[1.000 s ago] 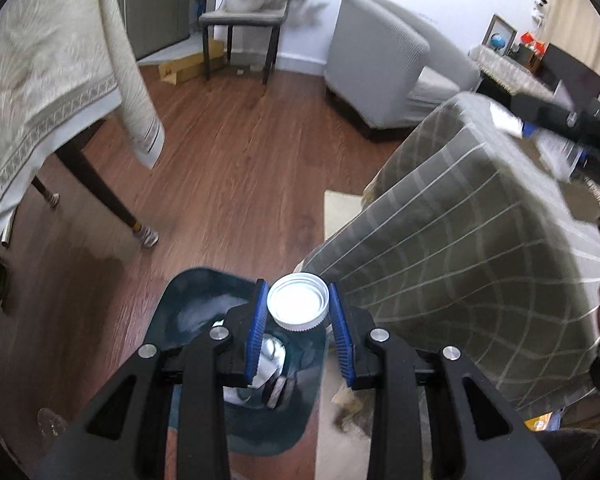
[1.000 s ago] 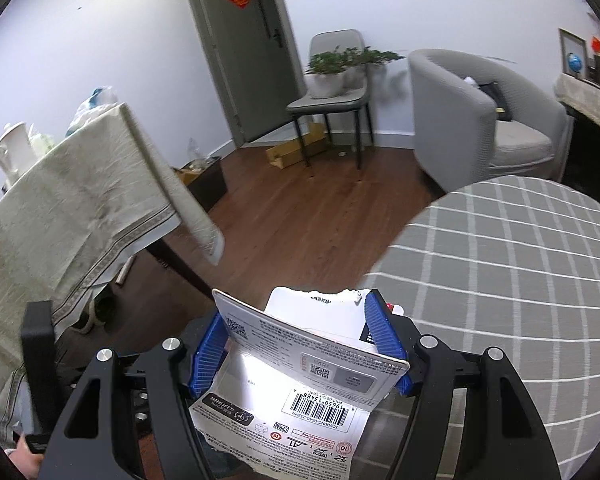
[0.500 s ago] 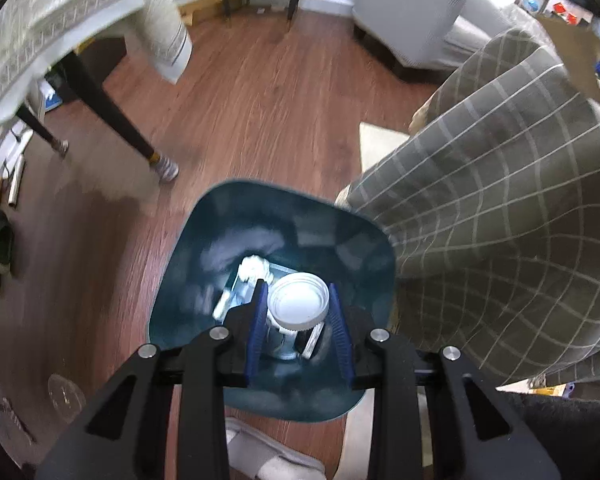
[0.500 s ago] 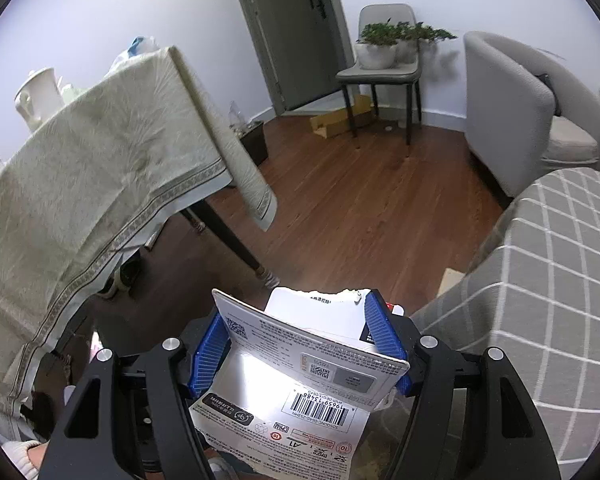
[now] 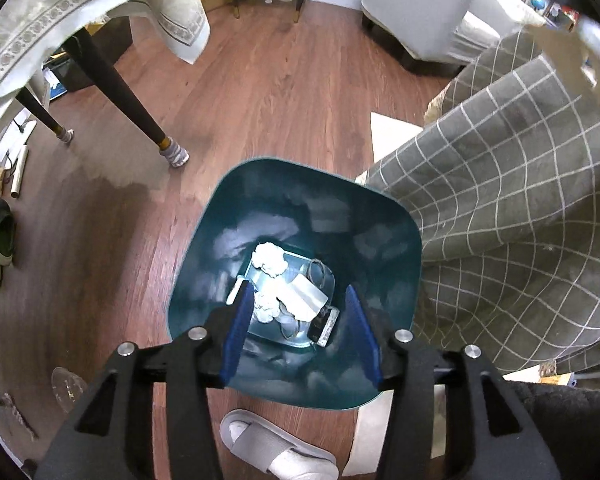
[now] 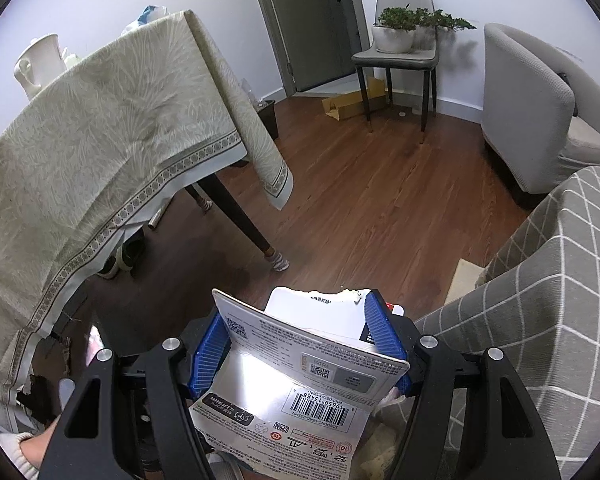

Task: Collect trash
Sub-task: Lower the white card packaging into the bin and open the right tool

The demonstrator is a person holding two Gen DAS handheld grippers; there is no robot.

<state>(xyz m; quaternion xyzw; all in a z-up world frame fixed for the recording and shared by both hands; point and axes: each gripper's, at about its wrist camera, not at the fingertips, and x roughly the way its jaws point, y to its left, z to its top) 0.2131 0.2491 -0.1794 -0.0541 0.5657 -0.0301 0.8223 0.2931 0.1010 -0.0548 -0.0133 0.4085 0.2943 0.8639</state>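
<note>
The left claw (image 5: 300,320) hangs over the teal trash bin (image 5: 384,392), pointing steeply down into it; its blue pads have just been opening and now stand spread with nothing between them — the white-capped container (image 5: 306,300) lies at the bottom of the bin among crumpled white paper (image 5: 270,258) and a small dark box (image 5: 323,323); the bin stands on the wooden floor (image 5: 260,92), just beside the grey checked cloth (image 5: 500,200) draped over the counter, with a grey slipper (image 5: 276,448) near its closer edge. The right claw (image 6: 302,342) pinches a torn white package (image 6: 300,364) printed with a barcode, one blue pad pressed on each side of it — held above the floor, between a beige-clothed counter (image 6: 100,128) and the checked one.
</note>
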